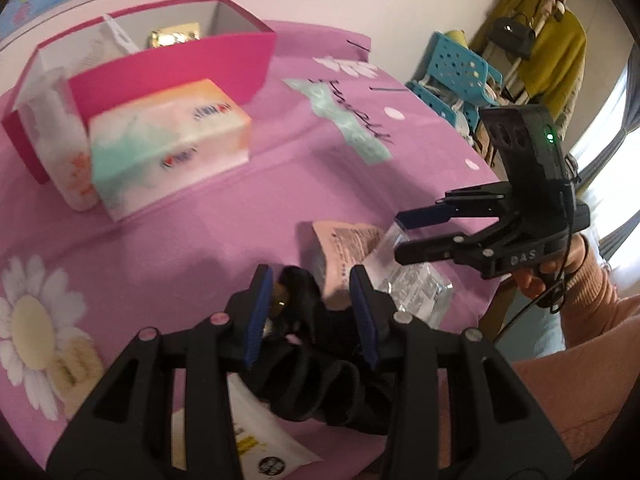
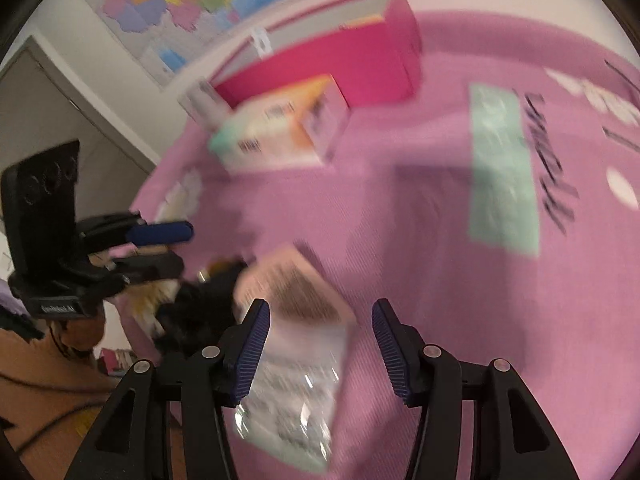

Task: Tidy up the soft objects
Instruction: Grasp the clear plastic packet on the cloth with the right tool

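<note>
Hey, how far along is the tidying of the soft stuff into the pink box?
Barely begun. The pink box holds only a gold packet; whether that was sorted I cannot tell. Nothing is in hand: the left gripper is open over the black cloth, the right gripper open over the clear-wrapped pack. Both still lie on the pink tablecloth, as does the tissue pack beside the box.
</note>
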`<state>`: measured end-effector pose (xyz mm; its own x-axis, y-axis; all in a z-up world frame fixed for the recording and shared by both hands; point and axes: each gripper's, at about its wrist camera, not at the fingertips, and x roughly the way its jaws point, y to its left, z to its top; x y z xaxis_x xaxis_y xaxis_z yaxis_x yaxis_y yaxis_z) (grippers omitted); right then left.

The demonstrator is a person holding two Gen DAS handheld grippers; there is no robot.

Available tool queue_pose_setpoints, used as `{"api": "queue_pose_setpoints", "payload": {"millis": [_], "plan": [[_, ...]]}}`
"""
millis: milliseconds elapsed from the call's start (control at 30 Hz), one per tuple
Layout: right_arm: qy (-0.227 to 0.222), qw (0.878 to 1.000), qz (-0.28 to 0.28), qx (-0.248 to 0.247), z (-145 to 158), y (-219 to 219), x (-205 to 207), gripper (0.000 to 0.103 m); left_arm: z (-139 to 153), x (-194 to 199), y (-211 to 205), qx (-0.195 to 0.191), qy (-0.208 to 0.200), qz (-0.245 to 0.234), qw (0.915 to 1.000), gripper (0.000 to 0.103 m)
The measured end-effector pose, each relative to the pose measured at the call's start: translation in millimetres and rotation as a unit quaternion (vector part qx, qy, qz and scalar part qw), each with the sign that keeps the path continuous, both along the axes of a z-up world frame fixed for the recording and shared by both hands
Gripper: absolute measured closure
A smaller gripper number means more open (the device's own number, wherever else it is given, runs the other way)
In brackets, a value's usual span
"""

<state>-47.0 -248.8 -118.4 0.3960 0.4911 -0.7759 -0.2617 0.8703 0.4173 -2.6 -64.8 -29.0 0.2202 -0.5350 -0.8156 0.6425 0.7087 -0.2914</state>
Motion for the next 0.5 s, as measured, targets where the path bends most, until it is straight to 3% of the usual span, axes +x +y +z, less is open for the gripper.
{"api": "queue_pose_setpoints", "payload": {"millis": [167,233,367,433,500], "plan": [[0.004,1.0,0.019,0.005,-1,3,-21,0.051,-5,1,-8,0.0,0.008,-0.007,0.9999,0.061],[0.004,1.0,0.024,0.006,-5,6,-25,0.068,-7,2,-11,0.001,0.009,-0.007,0.9999,0.061],[-0.006,1.0,0.013,0.02,-5,3,-28,0.077,-10,0,-14,0.004,0.012,-0.008,0.9999,0.061],[-0.011,0.999,0.007,0.035,-3,-1,-27,0.09,-10,1,-15,0.003,0.012,-0.01,0.9999,0.061],[-0.031,0.998,0.005,0.046,6,-4,-29,0.093,-10,2,-16,0.001,0.012,-0.013,0.9999,0.061]]}}
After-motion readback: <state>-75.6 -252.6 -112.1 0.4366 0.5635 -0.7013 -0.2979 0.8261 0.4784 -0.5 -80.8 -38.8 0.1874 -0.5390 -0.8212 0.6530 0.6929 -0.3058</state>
